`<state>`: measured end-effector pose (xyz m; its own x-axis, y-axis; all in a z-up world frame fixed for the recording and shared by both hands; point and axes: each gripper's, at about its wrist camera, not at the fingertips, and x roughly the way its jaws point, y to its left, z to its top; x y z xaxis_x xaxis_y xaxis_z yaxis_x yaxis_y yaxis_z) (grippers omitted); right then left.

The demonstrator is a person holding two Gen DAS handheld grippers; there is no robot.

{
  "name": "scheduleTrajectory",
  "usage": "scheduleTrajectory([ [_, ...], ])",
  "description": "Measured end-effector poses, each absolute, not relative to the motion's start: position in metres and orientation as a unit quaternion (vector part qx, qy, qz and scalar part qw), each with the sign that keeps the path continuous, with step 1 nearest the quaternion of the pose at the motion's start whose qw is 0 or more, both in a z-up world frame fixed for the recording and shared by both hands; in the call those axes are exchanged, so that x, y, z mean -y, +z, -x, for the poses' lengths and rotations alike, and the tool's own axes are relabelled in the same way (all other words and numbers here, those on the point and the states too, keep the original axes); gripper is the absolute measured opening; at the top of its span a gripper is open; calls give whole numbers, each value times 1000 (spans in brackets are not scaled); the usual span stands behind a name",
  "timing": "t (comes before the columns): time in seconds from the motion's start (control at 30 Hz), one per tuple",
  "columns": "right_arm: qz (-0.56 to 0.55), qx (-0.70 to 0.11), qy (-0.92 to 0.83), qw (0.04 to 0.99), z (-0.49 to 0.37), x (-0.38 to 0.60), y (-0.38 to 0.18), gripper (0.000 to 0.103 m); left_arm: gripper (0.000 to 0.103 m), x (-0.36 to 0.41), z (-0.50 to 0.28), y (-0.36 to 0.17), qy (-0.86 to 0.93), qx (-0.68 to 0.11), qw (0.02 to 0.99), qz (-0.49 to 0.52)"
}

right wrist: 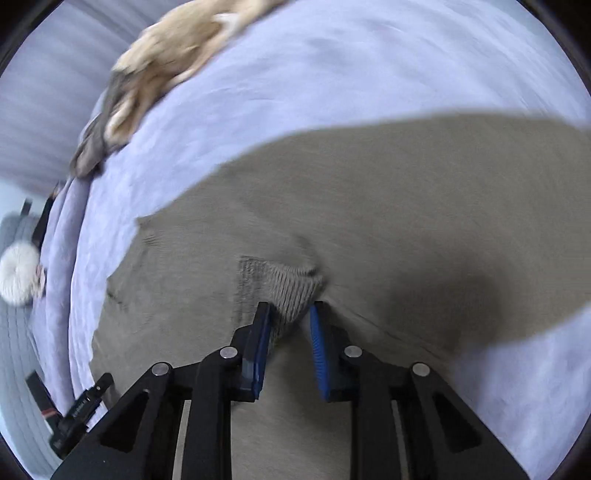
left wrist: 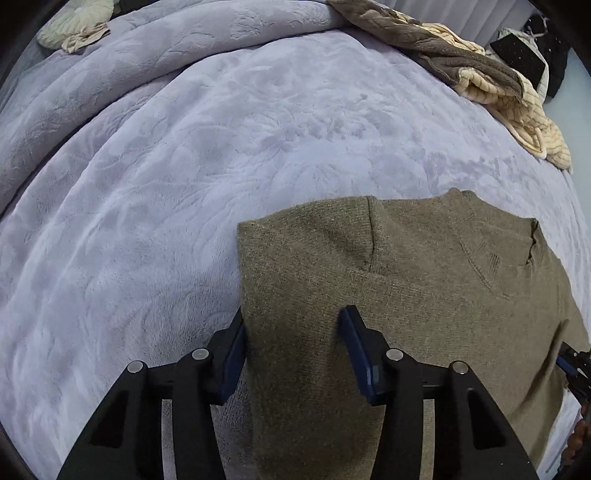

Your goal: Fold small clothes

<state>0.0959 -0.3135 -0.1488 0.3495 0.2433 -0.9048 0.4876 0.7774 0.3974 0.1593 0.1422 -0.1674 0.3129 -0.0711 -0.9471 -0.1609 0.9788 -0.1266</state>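
Observation:
An olive-brown knit sweater [left wrist: 424, 295] lies flat on the lilac plush blanket [left wrist: 166, 184], with one sleeve folded over its body. My left gripper [left wrist: 293, 325] points down at the sweater's left folded edge. Its jaws stand apart: one pad is beside the edge and the other is over the knit, and neither presses. The right wrist view is blurred. In it the same sweater [right wrist: 406, 184] fills the middle, and my right gripper [right wrist: 290, 314] has its blue pads closed on the ribbed sleeve cuff [right wrist: 288, 284], which bunches up between them.
A heap of cream and brown clothes [left wrist: 480, 74] lies at the bed's far right edge, and a cream bundle [left wrist: 74, 26] at the far left. A raised blanket fold [left wrist: 110, 74] runs along the back. A white round cushion [right wrist: 16, 273] sits off the bed.

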Motion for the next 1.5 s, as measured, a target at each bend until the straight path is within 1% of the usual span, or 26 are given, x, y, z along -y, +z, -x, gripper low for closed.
scheduleTrajectory([
  [0.03,-352,-561,-81,745,-83,323,-152,22,52,-140,-160,-168,31,-586,805,95],
  [0.07,-369,-551,-76,745,-74,328,-149,30,53,-140,-161,-168,34,-586,804,92],
  [0.1,-372,-544,-69,749,-69,330,-145,50,59,-138,-162,-169,39,-586,805,87],
  [0.13,-375,-537,-55,753,-66,329,-141,64,70,-138,-163,-169,45,-587,805,82],
  [0.17,-384,-530,-38,755,-67,327,-139,82,76,-138,-162,-170,52,-588,803,77],
  [0.2,-397,-524,-22,754,-69,326,-138,83,79,-140,-163,-172,57,-589,802,77],
  [0.3,-419,-532,-6,736,-86,320,-148,83,79,-148,-162,-174,54,-591,798,103],
  [0.33,-427,-532,-5,731,-91,318,-151,82,71,-150,-160,-174,53,-589,799,109],
  [0.37,-431,-531,-4,730,-93,316,-152,76,59,-150,-160,-173,45,-584,802,115],
  [0.4,-428,-533,-6,730,-97,315,-153,47,35,-150,-159,-172,25,-579,805,127],
  [0.43,-411,-546,-20,730,-101,312,-154,21,23,-148,-159,-170,15,-576,807,133],
  [0.47,-397,-561,-29,725,-106,308,-156,7,19,-147,-160,-168,13,-573,809,133],
  [0.57,-415,-529,35,739,-117,303,-140,7,14,-157,-156,-162,13,-555,816,163],
  [0.6,-400,-498,73,765,-120,299,-123,7,14,-164,-155,-162,11,-550,815,183],
  [0.67,-372,-479,106,788,-121,297,-110,7,14,-176,-155,-169,12,-550,807,213],
  [0.73,-374,-493,109,778,-120,303,-125,7,14,-180,-154,-175,17,-551,805,220],
  [0.8,-333,-544,54,769,-117,312,-152,11,14,-179,-152,-174,21,-548,809,210],
  [0.83,-318,-567,27,760,-112,317,-165,9,14,-179,-152,-172,24,-547,812,204],
  [0.87,-342,-557,36,756,-104,325,-170,10,14,-183,-145,-169,28,-545,814,198],
  [1.07,-344,-559,41,753,-68,326,-154,25,14,-196,-139,-161,40,-547,818,175],
  [1.2,-350,-571,79,738,-54,303,-147,42,15,-194,-127,-146,57,-549,822,141],
  [1.37,-351,-587,140,716,-46,256,-152,43,15,-185,-105,-141,60,-565,817,100],
  [1.4,-353,-592,158,707,-46,241,-154,43,18,-186,-97,-140,61,-561,819,100],
  [1.43,-354,-596,171,700,-47,228,-156,43,55,-187,-91,-139,63,-560,820,102],
  [1.47,-354,-601,188,691,-48,210,-160,44,81,-188,-85,-137,70,-559,820,105],
  [1.5,-355,-606,204,681,-49,191,-163,45,102,-190,-76,-134,85,-550,824,105],
])
